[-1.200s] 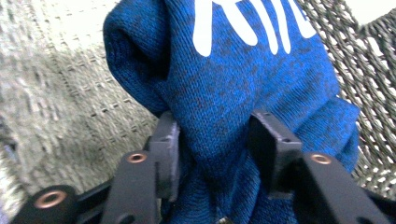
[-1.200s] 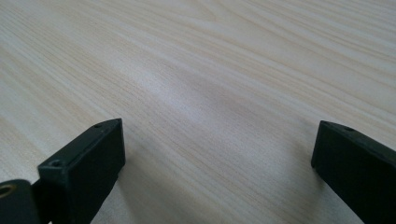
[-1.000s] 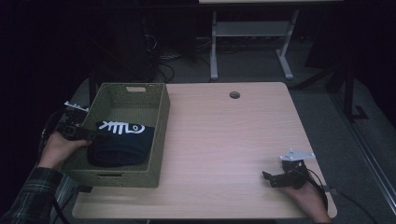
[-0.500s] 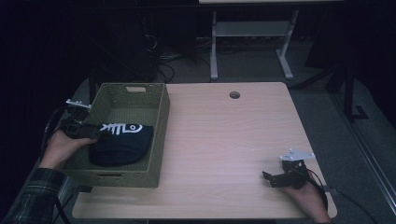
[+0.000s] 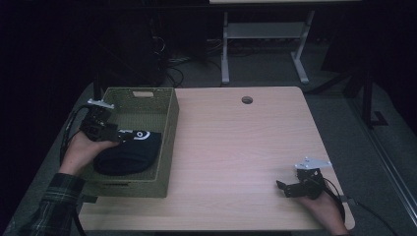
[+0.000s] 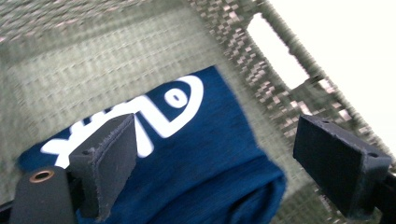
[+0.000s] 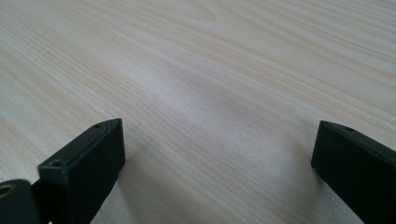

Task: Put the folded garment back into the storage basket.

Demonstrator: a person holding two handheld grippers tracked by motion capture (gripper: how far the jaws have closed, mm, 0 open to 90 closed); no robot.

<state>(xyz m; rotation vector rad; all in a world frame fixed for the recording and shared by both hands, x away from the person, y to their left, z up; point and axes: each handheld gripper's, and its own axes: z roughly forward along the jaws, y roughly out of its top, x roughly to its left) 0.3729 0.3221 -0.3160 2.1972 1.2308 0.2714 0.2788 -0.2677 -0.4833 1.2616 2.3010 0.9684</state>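
Navy folded garment [image 5: 129, 152] lies in the woven basket [image 5: 169, 123]; I'd call placement done. My left gripper [image 6: 212, 158] has just been opening, holding nothing; right gripper [image 7: 217, 172] gapes, apparently idle on table [image 5: 236, 142].

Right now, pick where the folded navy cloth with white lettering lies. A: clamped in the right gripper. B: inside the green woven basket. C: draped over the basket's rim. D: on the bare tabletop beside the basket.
B: the navy cloth lies on the floor of the green woven basket, and in the left gripper view the left gripper stands open above it, its jaws clear of the fabric.
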